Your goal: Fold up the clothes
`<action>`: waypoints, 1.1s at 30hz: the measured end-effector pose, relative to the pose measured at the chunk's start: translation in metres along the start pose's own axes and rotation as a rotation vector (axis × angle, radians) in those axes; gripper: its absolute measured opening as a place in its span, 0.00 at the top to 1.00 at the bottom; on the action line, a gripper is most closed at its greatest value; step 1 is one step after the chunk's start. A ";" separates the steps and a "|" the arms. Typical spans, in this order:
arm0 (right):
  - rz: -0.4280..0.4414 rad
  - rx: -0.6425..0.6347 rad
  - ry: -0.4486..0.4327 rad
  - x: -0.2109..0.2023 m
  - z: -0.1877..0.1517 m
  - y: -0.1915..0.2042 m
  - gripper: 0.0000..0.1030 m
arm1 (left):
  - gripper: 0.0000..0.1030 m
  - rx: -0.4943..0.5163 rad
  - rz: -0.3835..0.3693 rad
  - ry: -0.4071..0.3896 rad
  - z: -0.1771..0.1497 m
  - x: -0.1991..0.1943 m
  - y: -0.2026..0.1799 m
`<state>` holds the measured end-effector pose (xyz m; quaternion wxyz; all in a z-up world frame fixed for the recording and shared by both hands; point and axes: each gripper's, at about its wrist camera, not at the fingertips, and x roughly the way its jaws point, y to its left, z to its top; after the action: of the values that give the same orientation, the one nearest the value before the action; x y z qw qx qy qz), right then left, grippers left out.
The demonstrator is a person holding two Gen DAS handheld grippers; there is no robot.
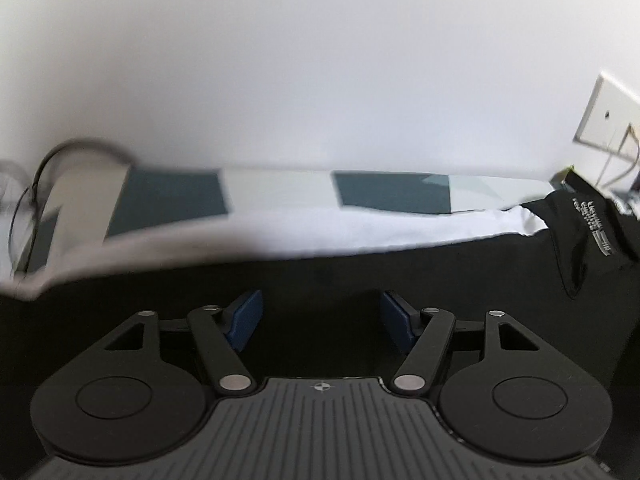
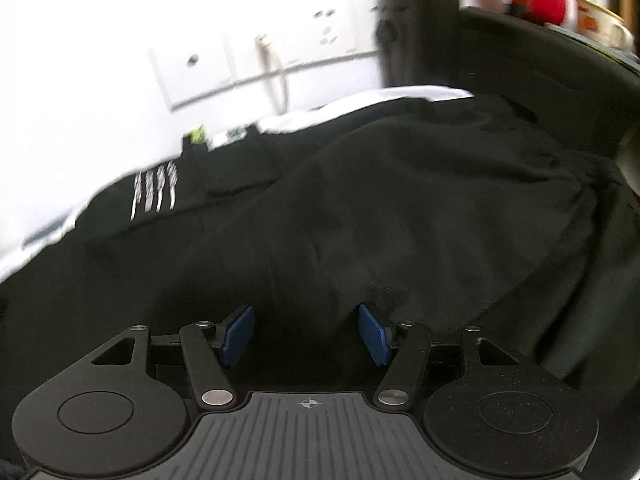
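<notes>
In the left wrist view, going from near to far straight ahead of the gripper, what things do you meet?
left gripper with open jaws → black garment → white sheet → teal-and-pale patterned cover → white wall.

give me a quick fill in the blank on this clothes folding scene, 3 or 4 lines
1. The garment spread under both claws is ____ in colour.
2. The left claw has its blue pads spread apart, so it is ____.
3. The right claw grips ____ between its pads.
4. The printed lettering on the garment is ____ in colour.

Missing words: black; open; nothing; white
</notes>
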<state>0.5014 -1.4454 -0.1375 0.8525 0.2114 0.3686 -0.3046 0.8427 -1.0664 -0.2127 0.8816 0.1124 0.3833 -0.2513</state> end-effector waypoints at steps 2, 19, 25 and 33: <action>-0.023 -0.037 0.000 0.001 -0.005 0.000 0.49 | 0.37 -0.019 0.024 -0.020 0.004 0.007 0.008; -0.042 0.120 0.074 -0.012 -0.003 -0.003 0.20 | 0.18 -0.135 0.033 0.026 -0.001 -0.018 0.032; 0.058 0.203 0.047 -0.037 0.000 -0.020 0.20 | 0.09 -0.118 -0.140 0.050 -0.038 -0.081 -0.027; -0.007 0.233 -0.092 -0.102 -0.002 -0.073 0.02 | 0.01 -0.060 -0.145 0.071 -0.070 -0.141 -0.088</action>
<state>0.3961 -1.4604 -0.0714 0.8369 0.2935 0.2921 -0.3579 0.6709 -1.0635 -0.1570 0.8499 0.0665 0.4289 -0.2988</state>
